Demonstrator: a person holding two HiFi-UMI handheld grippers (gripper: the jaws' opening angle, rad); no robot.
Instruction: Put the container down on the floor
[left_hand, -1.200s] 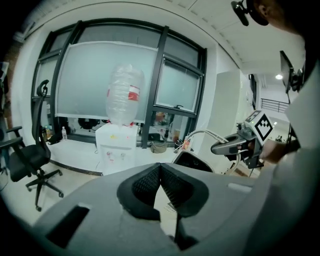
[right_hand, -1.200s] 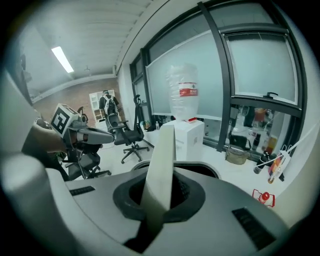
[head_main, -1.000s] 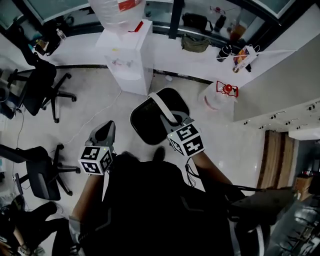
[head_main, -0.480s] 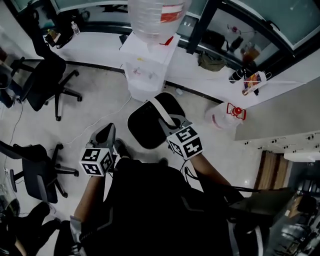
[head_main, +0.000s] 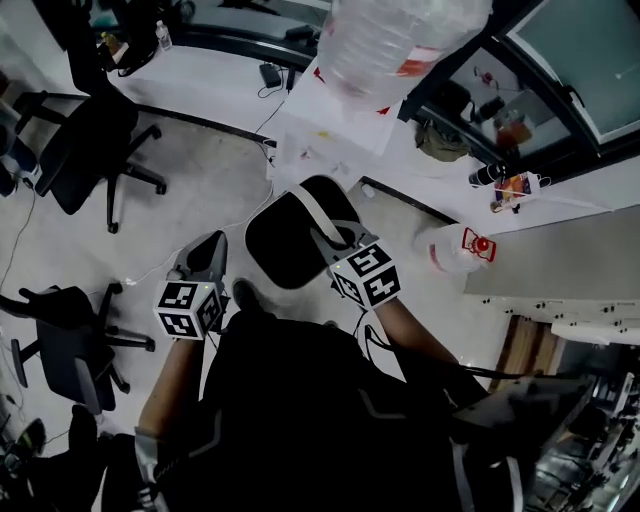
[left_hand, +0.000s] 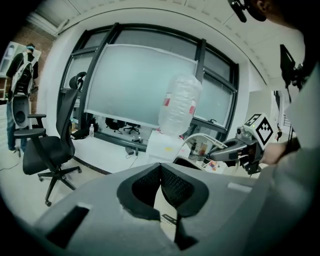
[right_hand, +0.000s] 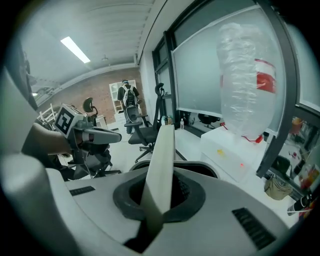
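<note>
The right tool (right_hand: 159, 196) pinches the white handle (right_hand: 163, 150) of the black bucket (head_main: 278, 245); the bucket hangs in the air over the floor (head_main: 200, 180), near the water cooler (head_main: 325, 135); the left tool (left_hand: 160, 175) is pressed together, holding nothing; I think this is the carrying step; next, go down slowly until the bucket sits on the floor, then let go.

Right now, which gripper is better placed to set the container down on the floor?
Right. The right gripper is shut on the white handle of the container; the left gripper is shut, empty, beside it.
</note>
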